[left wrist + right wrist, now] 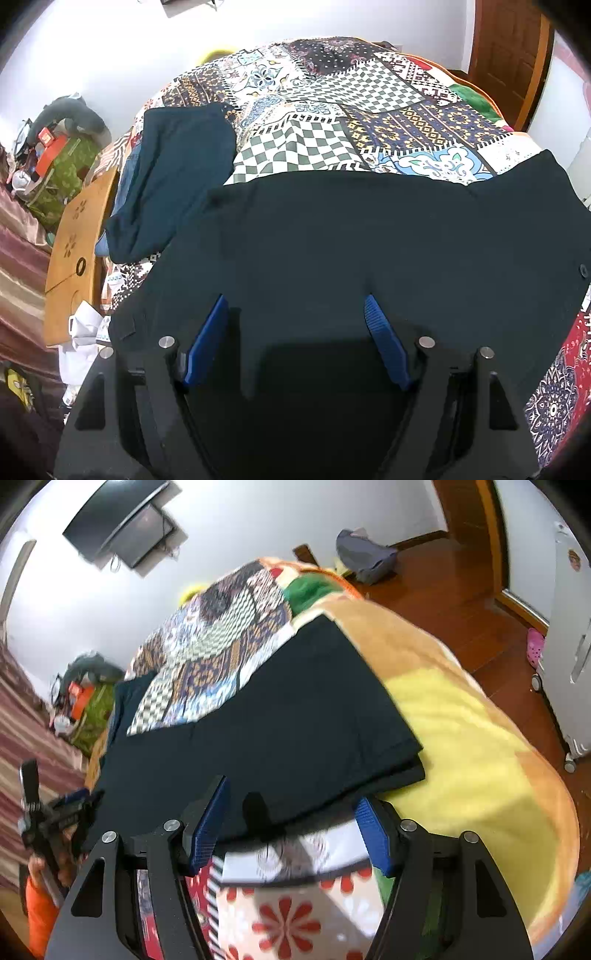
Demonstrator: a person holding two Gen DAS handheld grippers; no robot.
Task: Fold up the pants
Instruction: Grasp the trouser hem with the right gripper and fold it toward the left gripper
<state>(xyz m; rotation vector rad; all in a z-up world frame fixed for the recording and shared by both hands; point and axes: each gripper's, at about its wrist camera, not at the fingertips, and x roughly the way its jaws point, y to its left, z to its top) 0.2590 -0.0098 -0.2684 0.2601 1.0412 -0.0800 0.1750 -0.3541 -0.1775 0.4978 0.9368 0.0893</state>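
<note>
Dark navy pants [332, 236] lie flat across the near part of a bed with a patchwork quilt [332, 110]. My left gripper [295, 306] is open, hovering over the pants' near middle, blue fingertips [210, 328] apart and empty. In the right wrist view the pants [277, 720] lie folded lengthwise, their near edge at the bed's front. My right gripper [291, 805] is open at that near edge, with a fold of dark cloth between the fingers. The left gripper [62, 812] shows at far left over the pants.
Another dark blue garment [173, 177] lies on the bed's left side. A wooden board [77, 240] and cluttered shelf [62, 155] stand left of the bed. A yellow-orange blanket [461, 738] covers the bed's right side; a white suitcase [565, 646] stands on the wood floor.
</note>
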